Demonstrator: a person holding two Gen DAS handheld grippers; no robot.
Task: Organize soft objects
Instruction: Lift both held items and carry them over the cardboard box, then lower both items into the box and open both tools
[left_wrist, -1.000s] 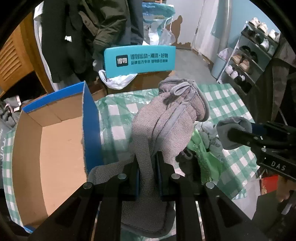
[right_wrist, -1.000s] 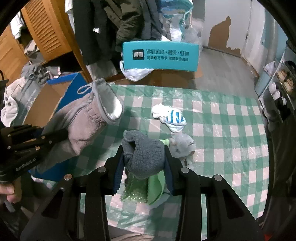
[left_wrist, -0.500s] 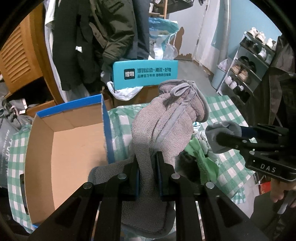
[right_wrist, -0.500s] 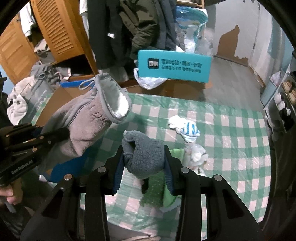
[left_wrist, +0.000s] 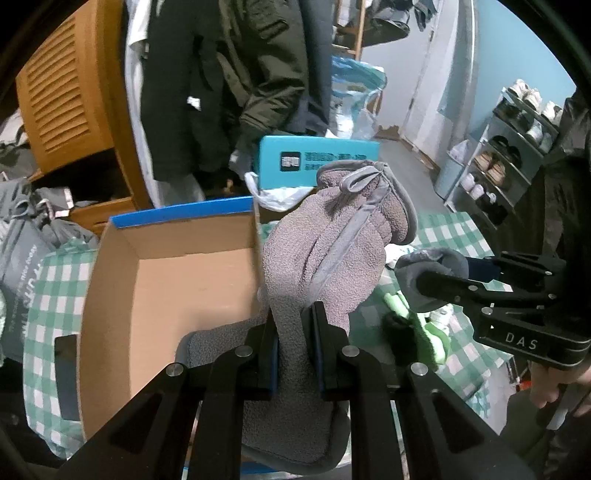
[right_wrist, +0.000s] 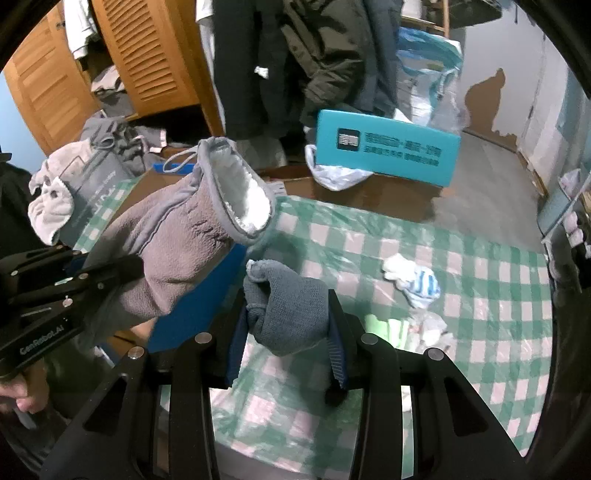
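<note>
Two grippers are up in the air, and each one holds something soft. The left gripper (left_wrist: 295, 332) has its fingers squeezed tight on a big grey mitten (left_wrist: 332, 251); the mitten sticks up from the fingers, with its cuff and a little loop at the top; its other end hangs down under the fingers. From the right wrist view the white fluffy inside of the cuff shows. The mitten is held just beside the open box (left_wrist: 155, 280), near the box's blue wall; the box is brown inside and sits on the left side of the table (right_wrist: 461, 295).

The right gripper (right_wrist: 288, 332) has its fingers pressed on a small grey cloth (right_wrist: 291, 306); the cloth is bunched up between them and pokes out at the tip; it is held above the table, to the right of the box.

The table has a green and white check cover. A white and blue sock (right_wrist: 413, 282) lies on it, well apart from the box; a green cloth (right_wrist: 388, 328) lies near the right gripper, partly hidden behind it. A teal box (right_wrist: 384, 147) with print on it stands at the far edge of the table; dark coats (right_wrist: 314, 55) hang behind it. A shoe rack (left_wrist: 509, 155) stands off to the right.
</note>
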